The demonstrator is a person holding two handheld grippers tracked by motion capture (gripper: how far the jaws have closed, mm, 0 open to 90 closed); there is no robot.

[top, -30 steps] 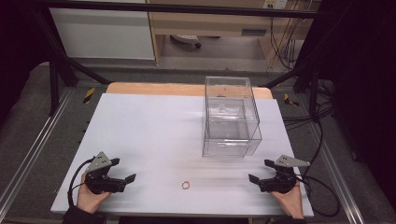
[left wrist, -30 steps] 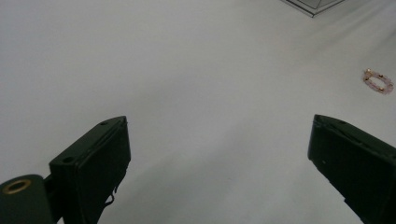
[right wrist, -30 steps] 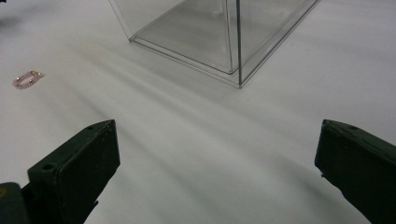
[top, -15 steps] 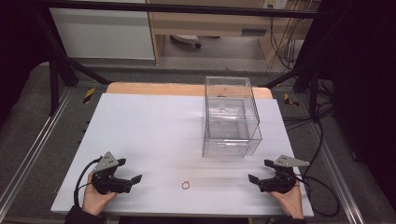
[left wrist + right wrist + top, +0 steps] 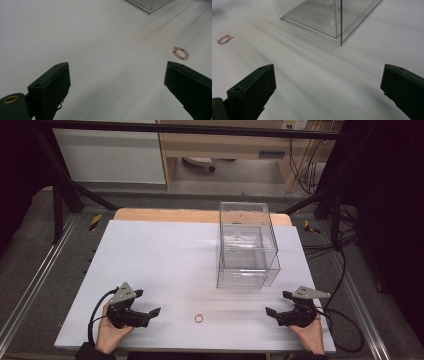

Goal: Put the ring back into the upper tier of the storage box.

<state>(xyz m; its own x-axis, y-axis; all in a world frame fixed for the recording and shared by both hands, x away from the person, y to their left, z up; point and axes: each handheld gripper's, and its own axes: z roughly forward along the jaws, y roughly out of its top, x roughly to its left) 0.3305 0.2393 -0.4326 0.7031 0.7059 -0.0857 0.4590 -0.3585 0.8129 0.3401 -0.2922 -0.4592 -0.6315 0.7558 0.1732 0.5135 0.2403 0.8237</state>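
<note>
A person's left gripper [image 5: 150, 312], jaws spread wide and empty, has slid a little toward the near edge of the white worktop [image 5: 165, 250] over the past second. The right gripper [image 5: 275, 311], equally wide and empty, has held its place. Between them lies a small pink beaded ring [image 5: 199, 318], untouched; a clear plastic box [image 5: 246, 245] stands beyond. No pickup appears begun.

Left hand [image 5: 111, 332] enters from the bottom edge, gripping the left gripper [image 5: 146, 305] low over the surface, jaws spread wide (both black jaws far apart in the left gripper view). Right hand [image 5: 312, 336] mirrors it; right gripper [image 5: 276, 303] points inward, jaws likewise wide apart.
</note>
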